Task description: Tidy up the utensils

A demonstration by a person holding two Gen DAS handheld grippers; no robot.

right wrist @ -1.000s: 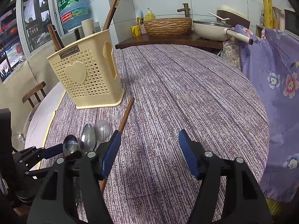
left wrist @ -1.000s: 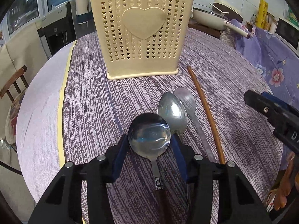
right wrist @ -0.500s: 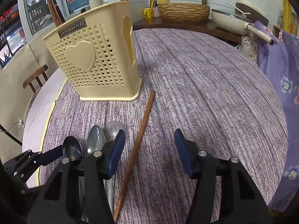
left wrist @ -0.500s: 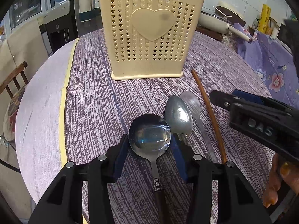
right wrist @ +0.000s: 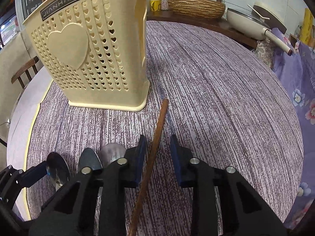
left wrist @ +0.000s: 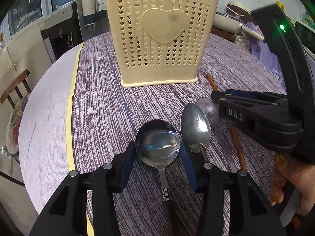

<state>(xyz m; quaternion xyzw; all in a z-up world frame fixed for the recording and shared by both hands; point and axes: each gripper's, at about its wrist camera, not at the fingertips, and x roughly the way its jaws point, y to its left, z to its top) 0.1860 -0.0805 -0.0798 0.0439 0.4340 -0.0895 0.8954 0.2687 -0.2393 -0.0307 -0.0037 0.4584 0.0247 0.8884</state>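
A cream perforated utensil basket (left wrist: 160, 37) stands on the purple cloth; it also shows in the right wrist view (right wrist: 88, 45). My left gripper (left wrist: 157, 147) straddles the bowl of a round steel spoon (left wrist: 157, 142), pads at its sides, spoon lying on the cloth. Two more spoons (left wrist: 195, 126) lie to its right. A long brown wooden stick (right wrist: 155, 147) lies on the cloth. My right gripper (right wrist: 157, 147) is open around it, with gaps on both sides.
A wooden chair (left wrist: 15, 90) stands off the table's left edge. A cream pan (right wrist: 254, 23) and a woven basket (right wrist: 195, 5) sit on the far counter. A floral purple cloth (right wrist: 301, 90) hangs at the right.
My right gripper has moved left and down over the wooden stick and its jaws have narrowed around it. The left gripper has stayed at the round spoon.
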